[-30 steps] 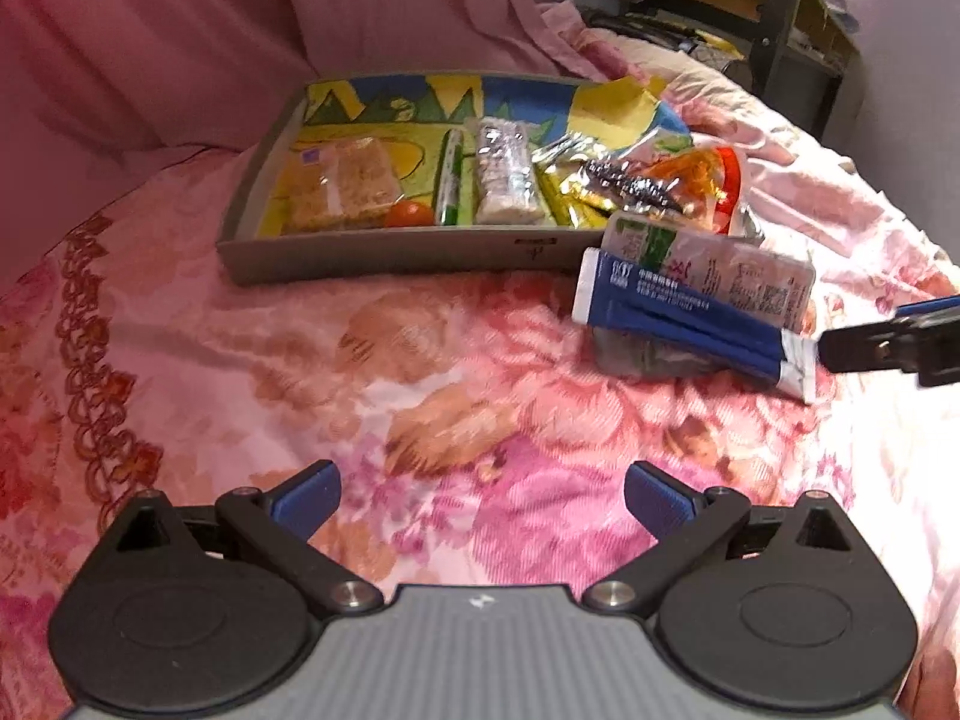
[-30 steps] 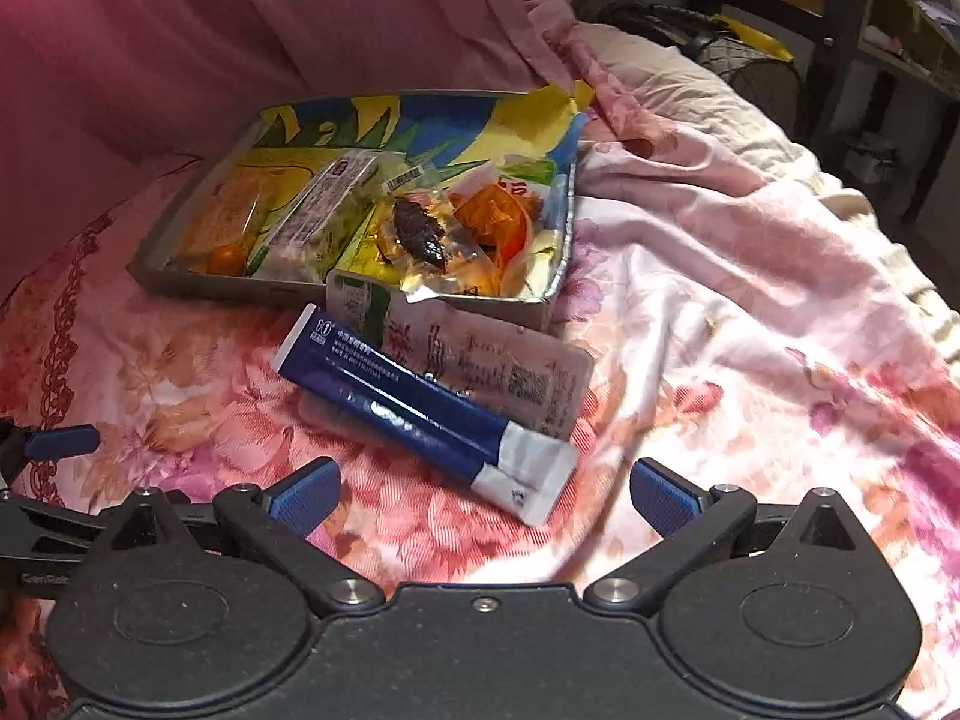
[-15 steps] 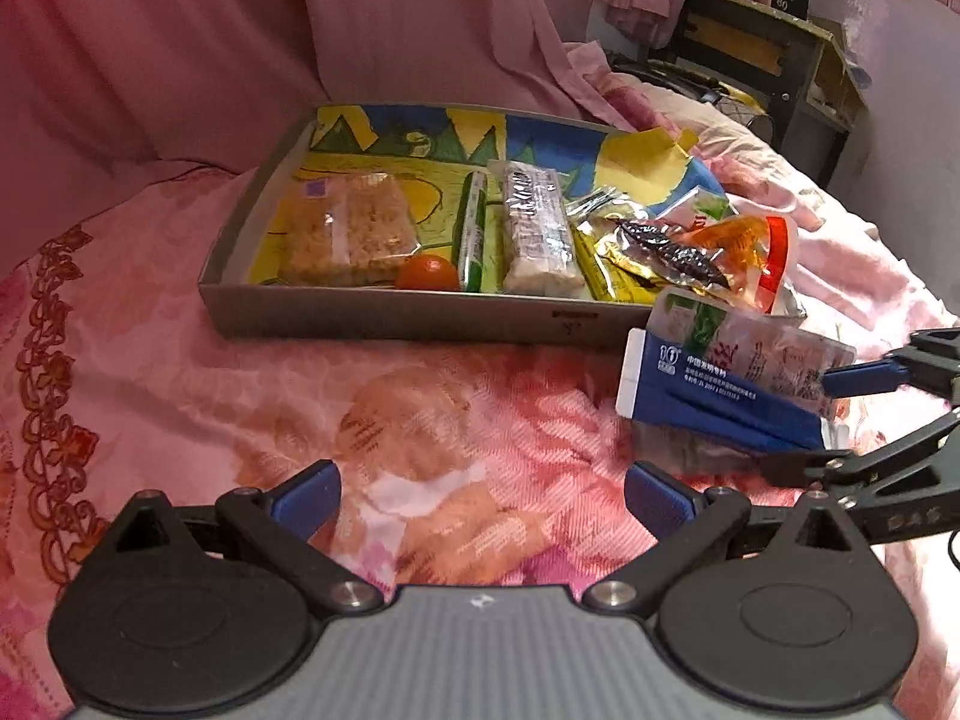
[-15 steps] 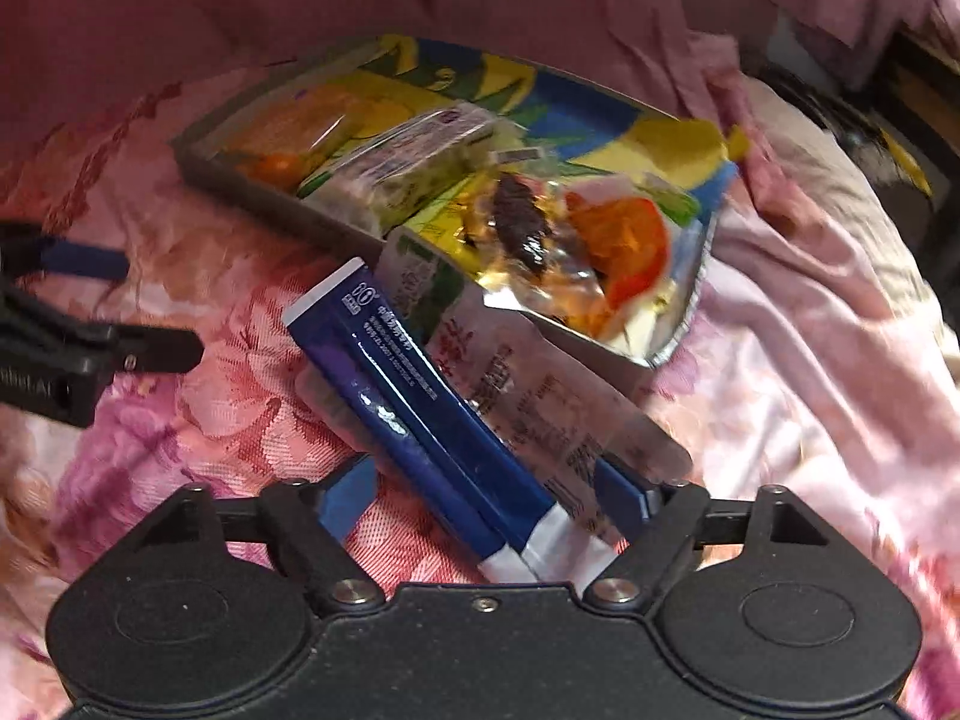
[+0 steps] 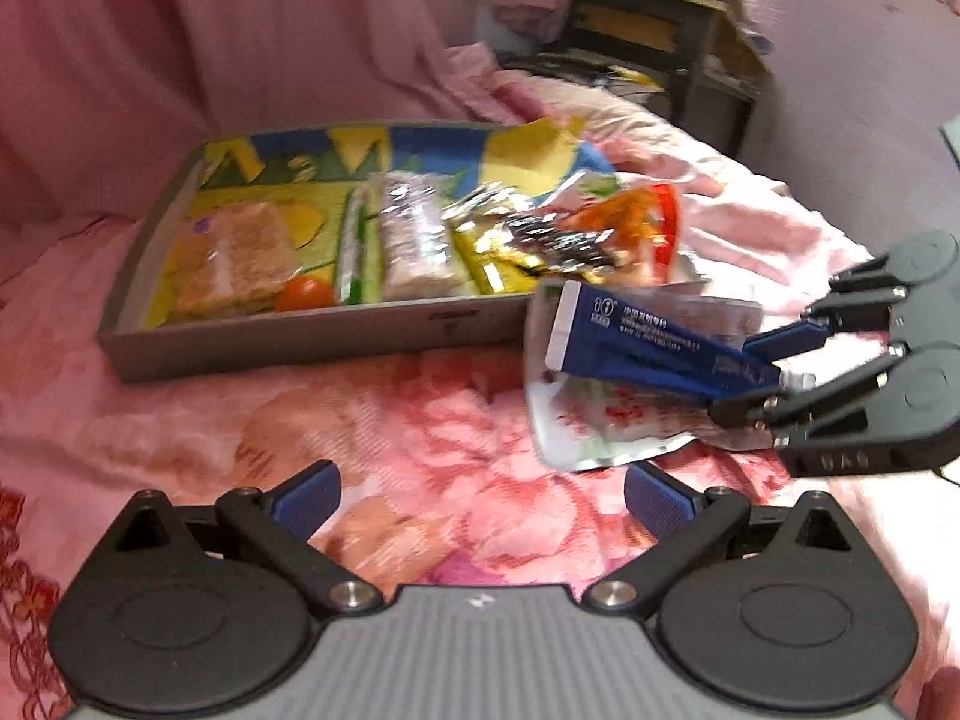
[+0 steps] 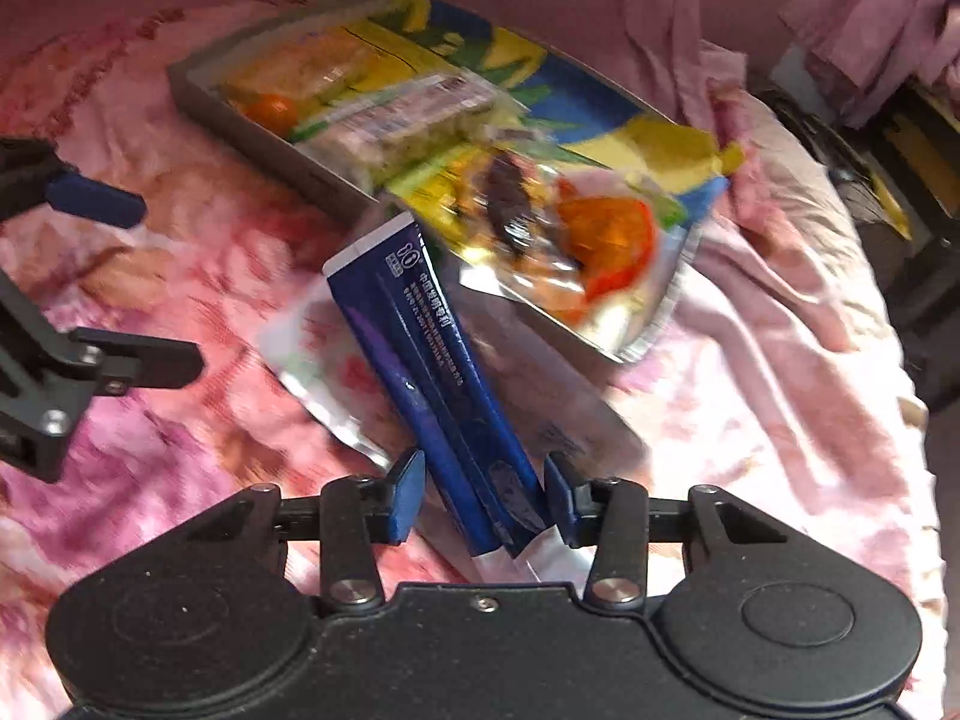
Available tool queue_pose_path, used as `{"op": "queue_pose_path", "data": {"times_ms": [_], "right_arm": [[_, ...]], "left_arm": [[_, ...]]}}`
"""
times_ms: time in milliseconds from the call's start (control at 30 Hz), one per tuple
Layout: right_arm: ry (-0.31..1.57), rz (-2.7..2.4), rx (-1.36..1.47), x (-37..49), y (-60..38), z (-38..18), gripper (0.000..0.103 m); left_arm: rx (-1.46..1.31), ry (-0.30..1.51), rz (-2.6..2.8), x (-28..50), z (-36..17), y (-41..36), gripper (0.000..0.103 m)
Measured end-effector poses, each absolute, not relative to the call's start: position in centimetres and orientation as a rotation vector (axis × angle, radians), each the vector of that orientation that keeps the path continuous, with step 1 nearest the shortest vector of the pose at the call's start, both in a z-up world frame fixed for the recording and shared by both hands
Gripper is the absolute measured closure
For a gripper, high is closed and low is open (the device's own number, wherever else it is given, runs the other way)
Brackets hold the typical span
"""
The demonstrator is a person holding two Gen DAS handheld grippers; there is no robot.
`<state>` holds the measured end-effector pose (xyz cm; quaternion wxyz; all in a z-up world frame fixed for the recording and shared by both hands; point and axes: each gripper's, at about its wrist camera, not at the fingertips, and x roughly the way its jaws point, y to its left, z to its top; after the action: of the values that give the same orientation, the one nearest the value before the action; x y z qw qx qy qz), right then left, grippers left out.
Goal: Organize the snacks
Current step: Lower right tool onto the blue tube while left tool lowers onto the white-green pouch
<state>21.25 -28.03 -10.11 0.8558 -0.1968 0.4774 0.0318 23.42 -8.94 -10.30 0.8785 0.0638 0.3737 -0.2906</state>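
A long blue packet (image 6: pixel 420 348) lies tilted across a white pouch (image 6: pixel 324 348) on the flowered bed cover, just in front of the grey tray (image 6: pixel 240 114). My right gripper (image 6: pixel 483 498) is closing on the blue packet's near end, both pads against its sides. The left wrist view shows the same grip from the side: the right gripper (image 5: pixel 750 369) pinches the blue packet (image 5: pixel 648 342) above the white pouch (image 5: pixel 600 426). My left gripper (image 5: pixel 480 492) hovers open over the cover with nothing between its fingers. The tray (image 5: pixel 300 342) holds several wrapped snacks.
In the tray lie a rice bar (image 5: pixel 234 258), an orange ball (image 5: pixel 306 294), a foil bar (image 5: pixel 414 234) and an orange pouch (image 5: pixel 624 222). Pink drapes rise behind. A dark shelf (image 5: pixel 660 42) stands at the back right.
My right gripper dropped onto the blue packet, rolled, and drew its jaws in from wide open to pinching it. The packet tilted up off the pouch. My left gripper edged closer to the tray.
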Motion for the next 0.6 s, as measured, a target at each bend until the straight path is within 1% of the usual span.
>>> {"op": "queue_pose_path", "data": {"times_ms": [300, 600], "right_arm": [[1.038, -0.049, -0.358, 20.4, -31.4, -9.4, 0.059], [1.061, -0.047, -0.349, 21.1, -31.5, -10.0, 0.059]], "left_arm": [[0.128, 0.702, -0.786, 25.4, -11.3, -11.6, 0.000], [-0.036, 0.751, -0.880, 29.1, -12.4, -12.0, 0.001]]}}
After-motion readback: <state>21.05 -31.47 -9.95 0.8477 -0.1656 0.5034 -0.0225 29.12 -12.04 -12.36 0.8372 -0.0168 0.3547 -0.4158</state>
